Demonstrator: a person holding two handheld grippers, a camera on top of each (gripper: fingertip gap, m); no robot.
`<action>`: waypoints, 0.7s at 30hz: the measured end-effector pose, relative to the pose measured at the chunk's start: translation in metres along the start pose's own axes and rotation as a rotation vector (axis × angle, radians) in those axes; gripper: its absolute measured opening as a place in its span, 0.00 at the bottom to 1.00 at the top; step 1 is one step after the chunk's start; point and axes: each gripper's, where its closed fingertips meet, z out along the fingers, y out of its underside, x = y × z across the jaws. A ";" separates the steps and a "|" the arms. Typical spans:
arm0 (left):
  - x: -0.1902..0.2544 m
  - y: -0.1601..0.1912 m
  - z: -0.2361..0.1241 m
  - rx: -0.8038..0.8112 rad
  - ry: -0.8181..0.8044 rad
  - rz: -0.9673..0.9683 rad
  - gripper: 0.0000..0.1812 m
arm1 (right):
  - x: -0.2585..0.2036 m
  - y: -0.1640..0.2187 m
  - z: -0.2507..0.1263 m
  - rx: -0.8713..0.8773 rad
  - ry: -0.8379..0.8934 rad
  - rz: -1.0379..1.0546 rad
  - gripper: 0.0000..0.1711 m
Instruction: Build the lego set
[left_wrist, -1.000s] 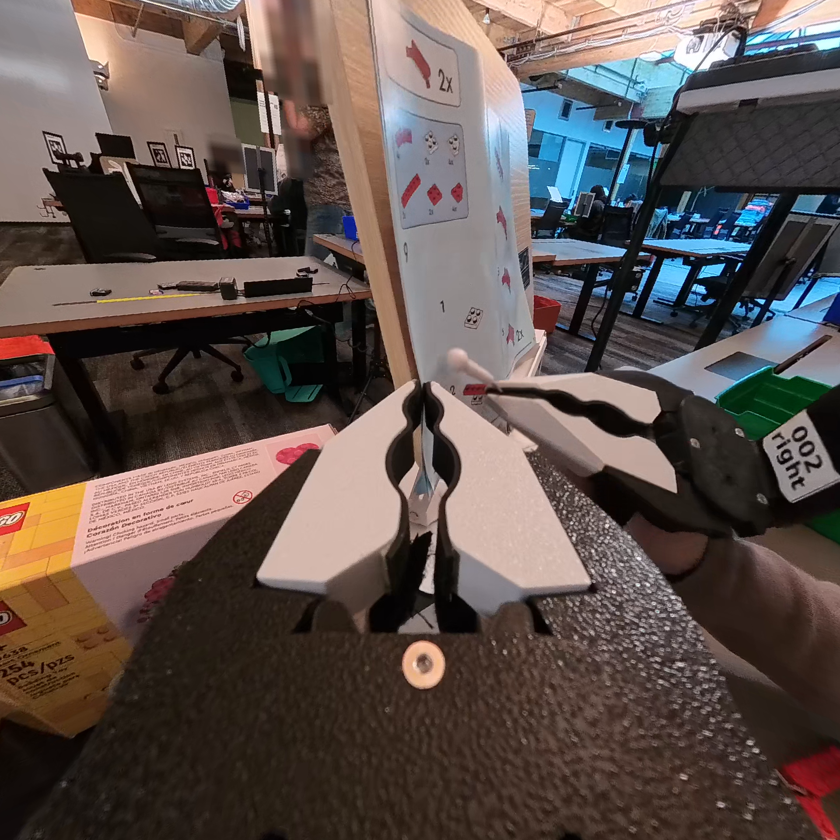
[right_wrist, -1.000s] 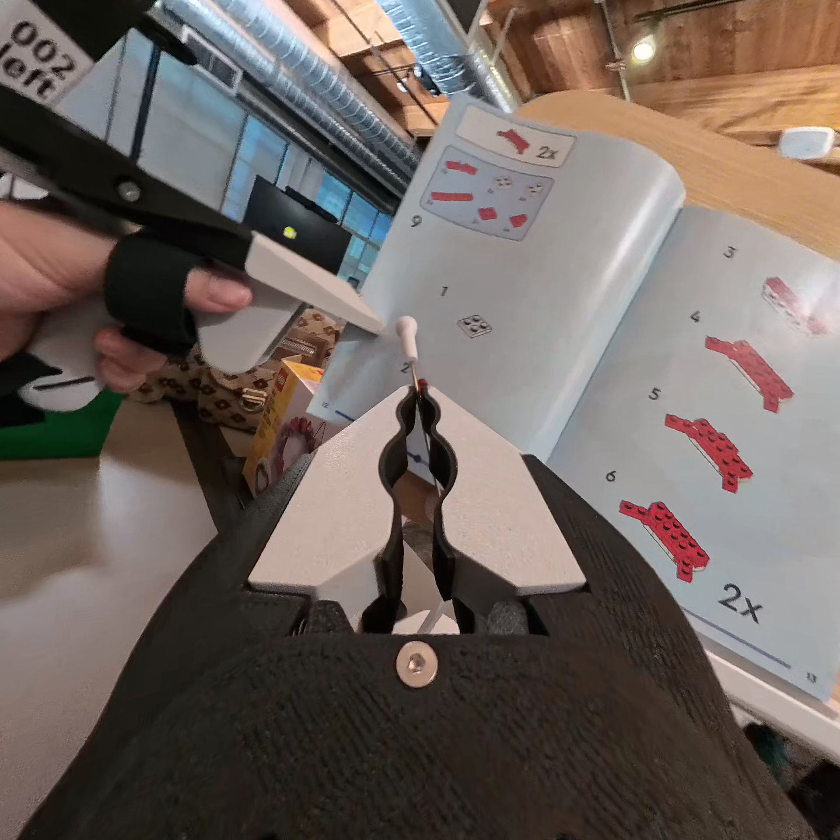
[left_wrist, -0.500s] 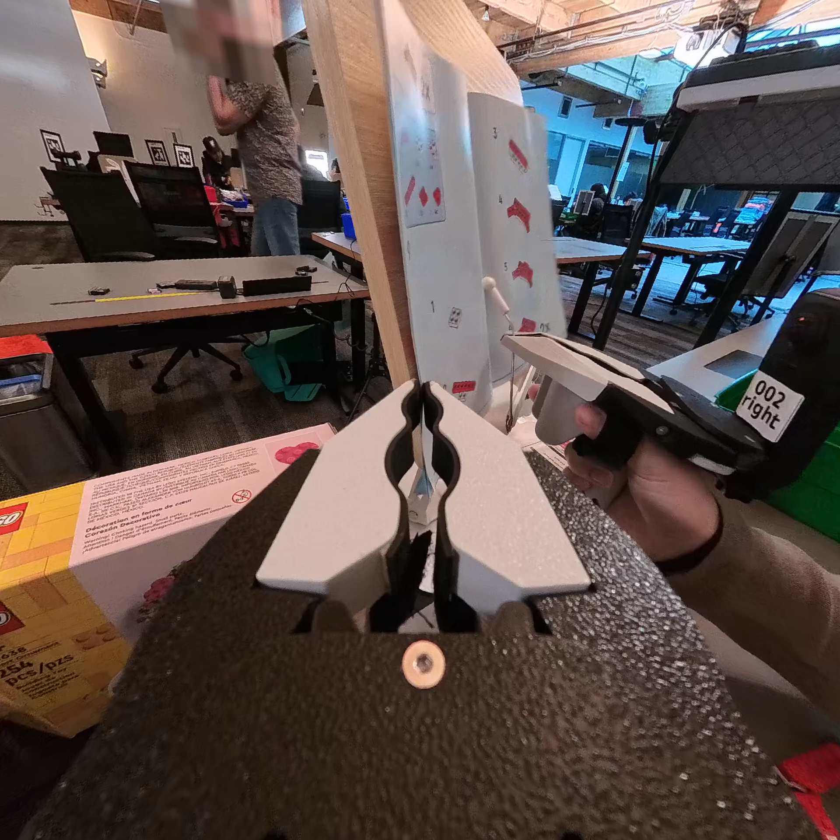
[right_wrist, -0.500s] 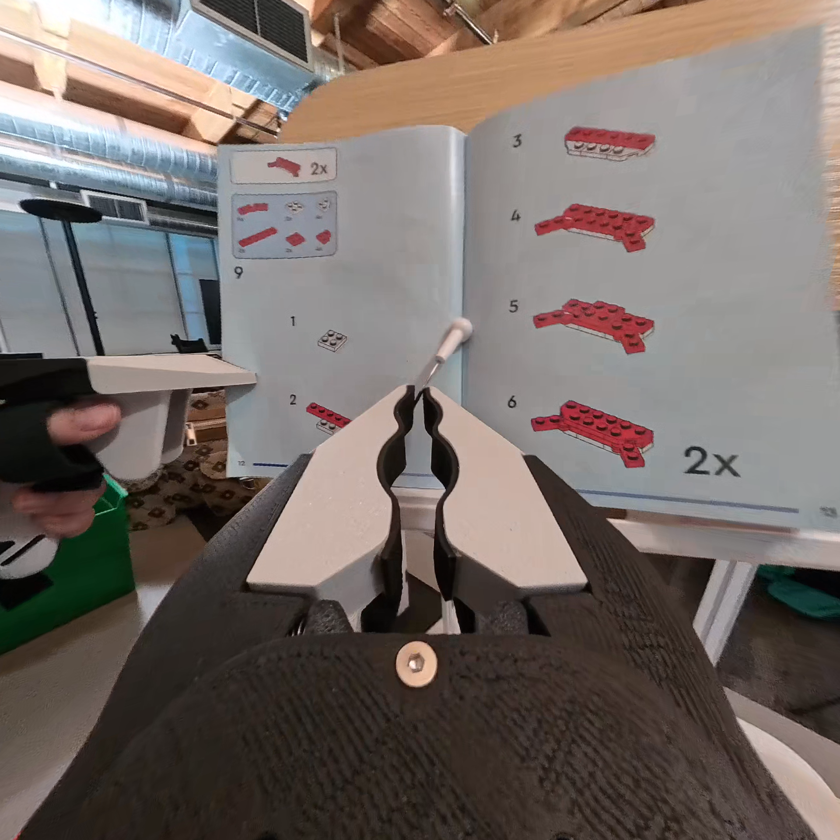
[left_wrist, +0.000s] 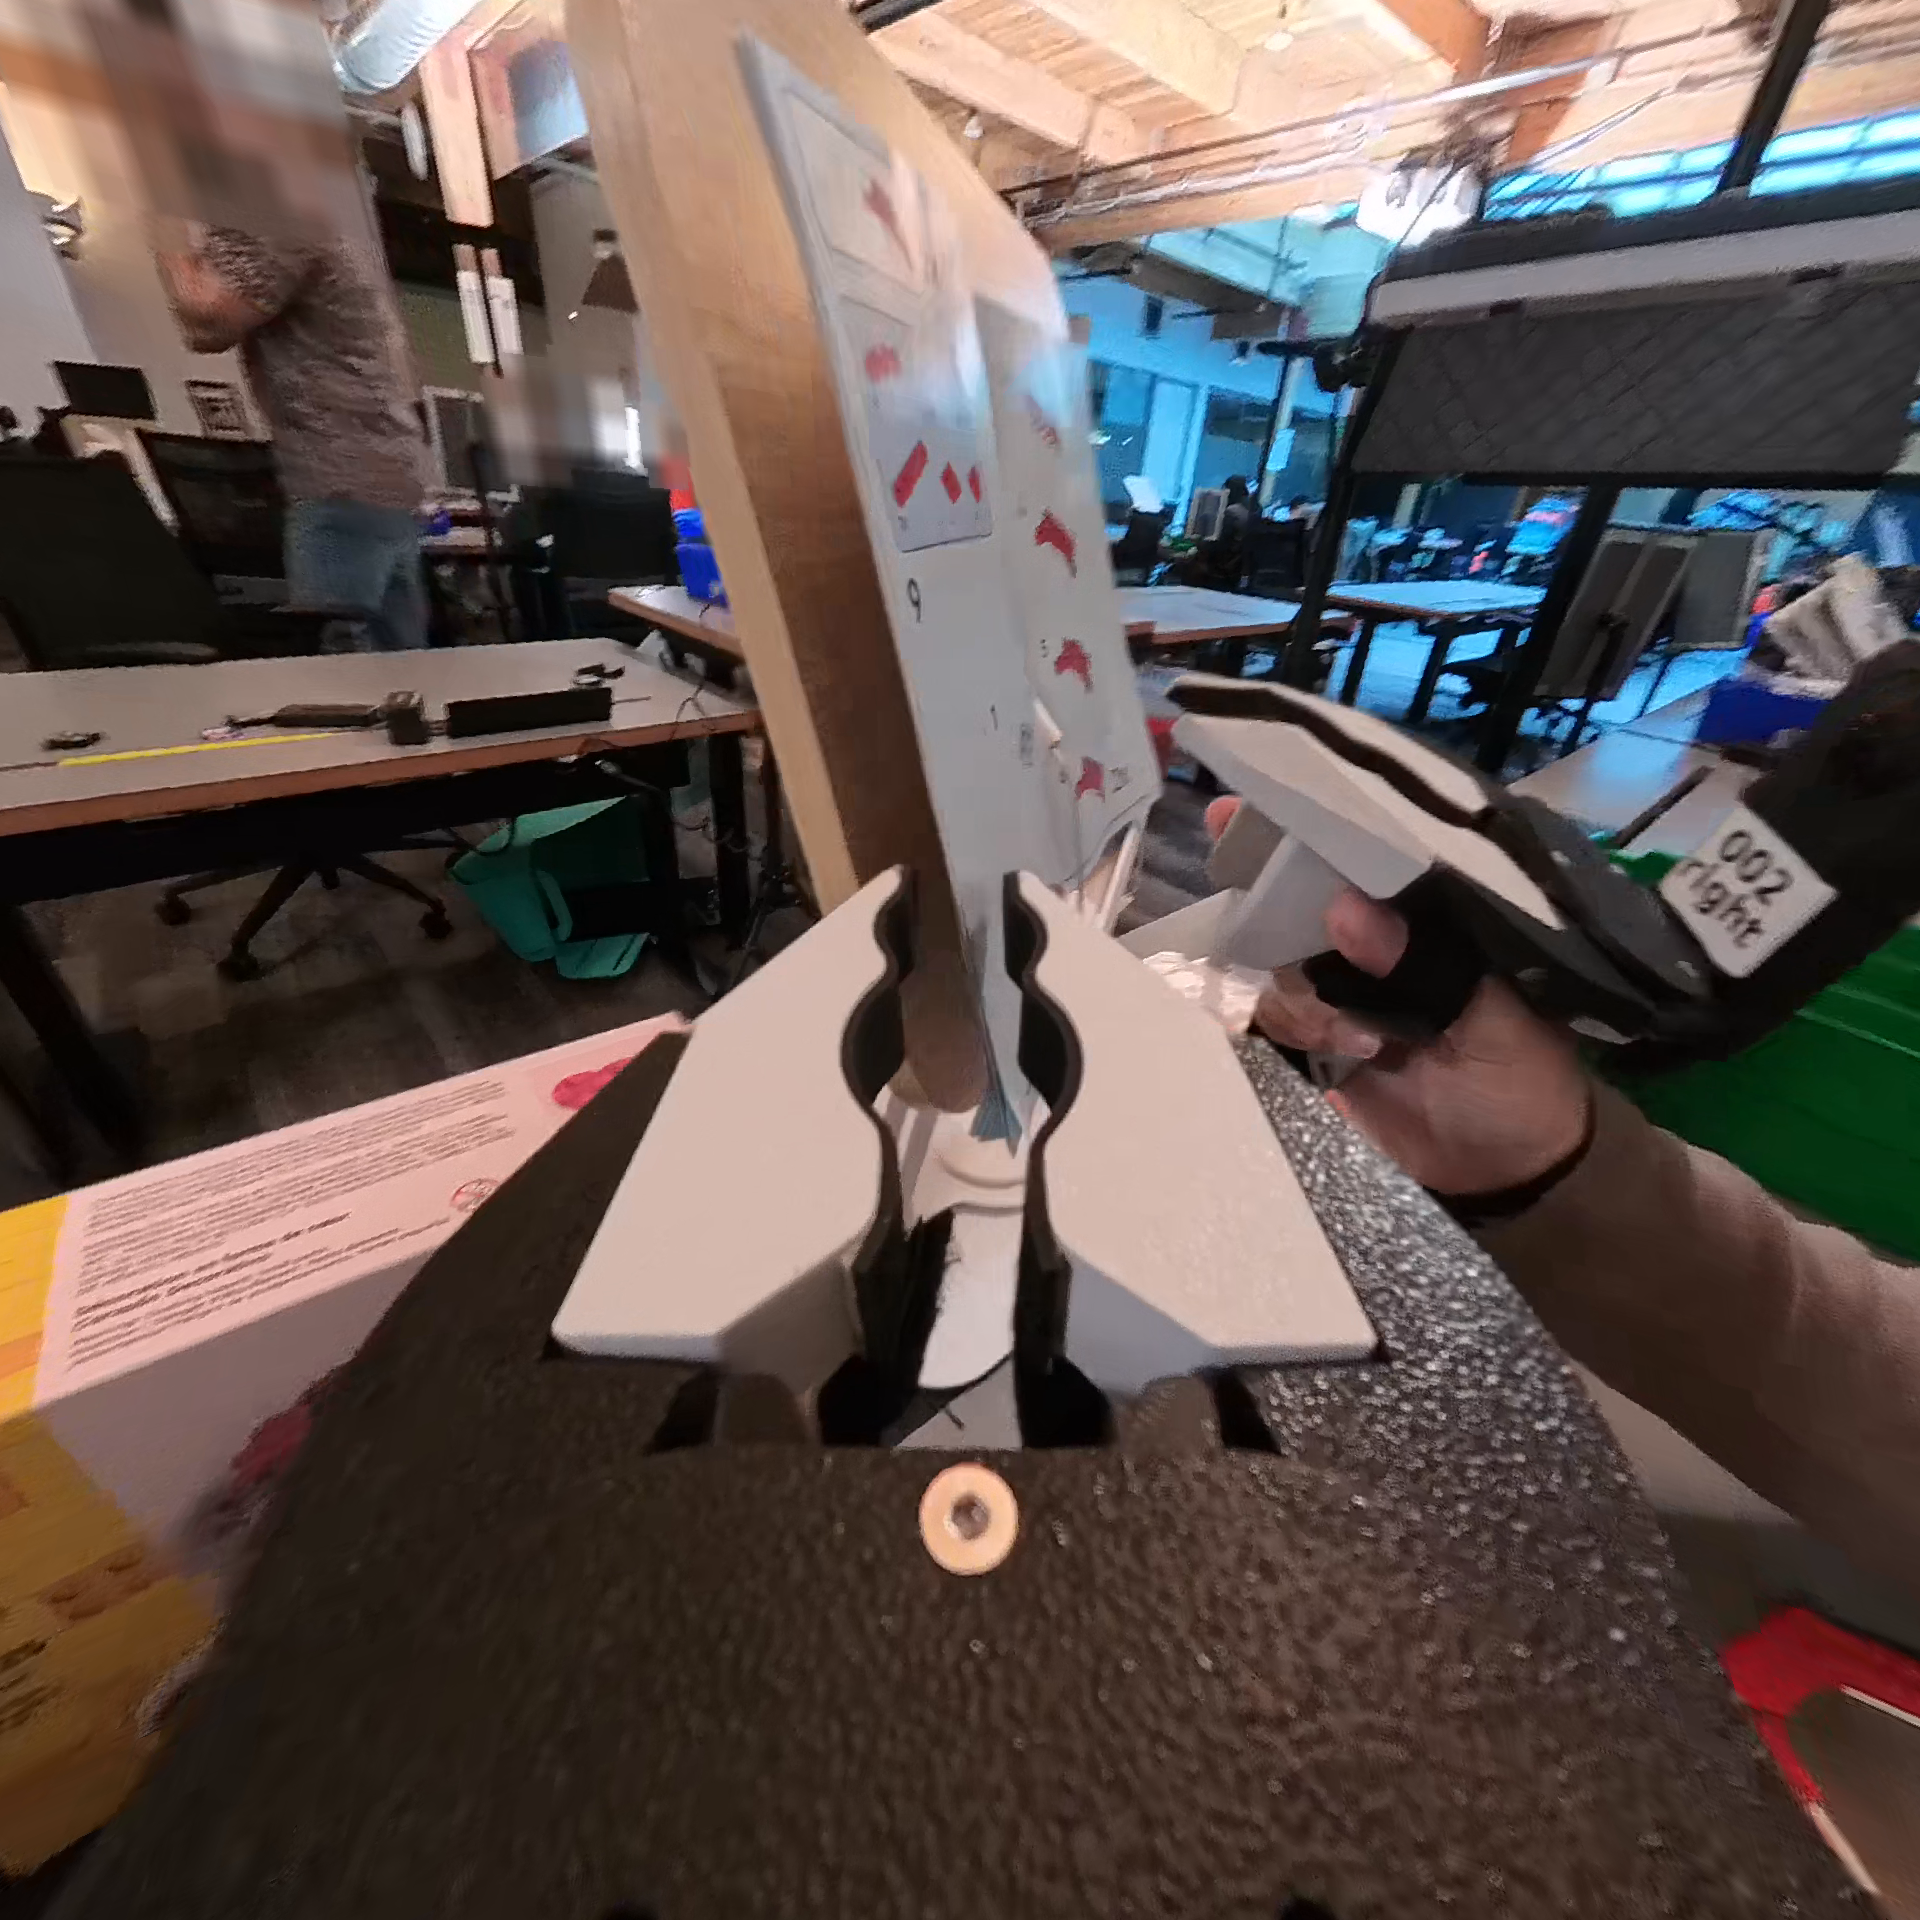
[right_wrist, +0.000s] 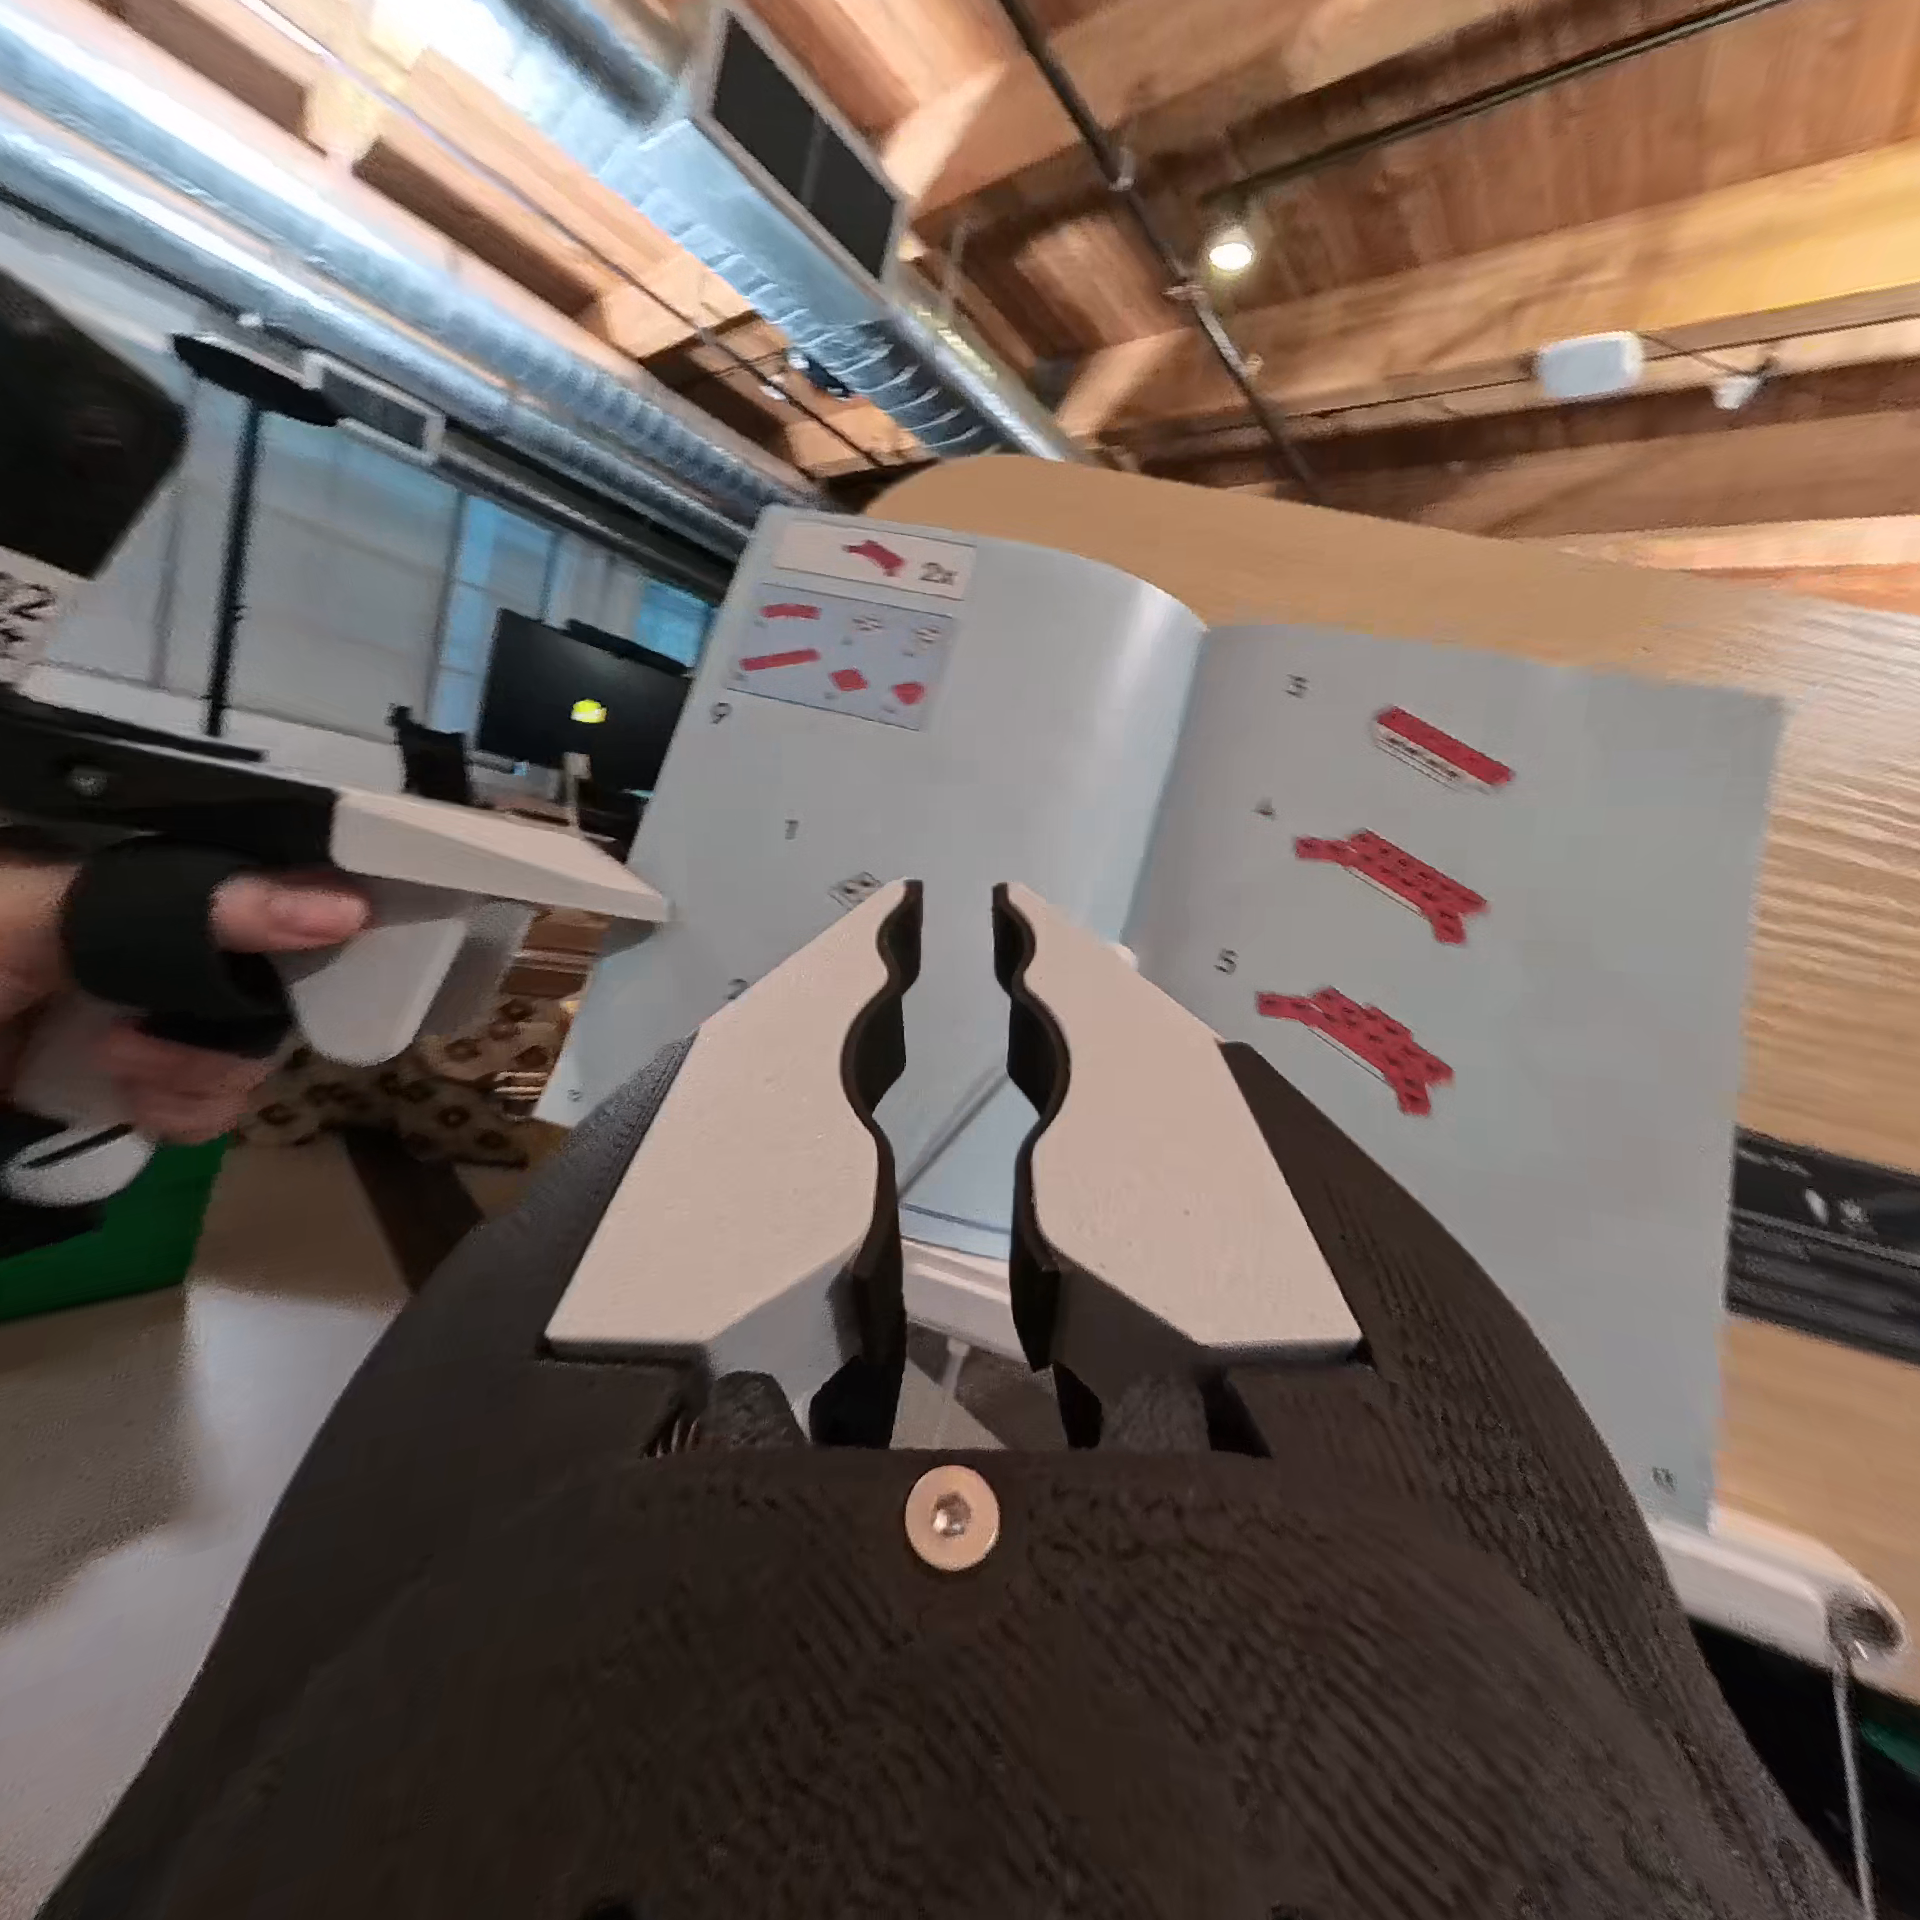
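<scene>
Grey tongs (left_wrist: 958, 894) (right_wrist: 956, 899) both slightly parted, gripping nothing.

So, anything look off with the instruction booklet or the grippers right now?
Mostly fine. The booklet stands open on its wooden stand, but its left page bows outward instead of lying flat. The left gripper and the right gripper are both open and hold nothing. No bricks are in view.

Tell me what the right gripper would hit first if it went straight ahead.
Probably the open pale-blue instruction booklet propped against the wooden board. The right gripper is open and aimed at the booklet's left page; depth is unclear.
</scene>
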 end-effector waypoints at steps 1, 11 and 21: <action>0.004 -0.003 -0.002 0.019 0.031 -0.011 0.08 | -0.005 -0.002 0.001 -0.005 -0.038 -0.005 0.08; 0.030 -0.016 -0.011 0.100 0.236 -0.064 0.01 | -0.037 -0.006 -0.001 -0.069 -0.298 0.052 0.16; 0.061 -0.023 -0.004 0.170 0.452 -0.161 0.00 | -0.050 -0.002 -0.011 -0.104 -0.464 0.144 0.28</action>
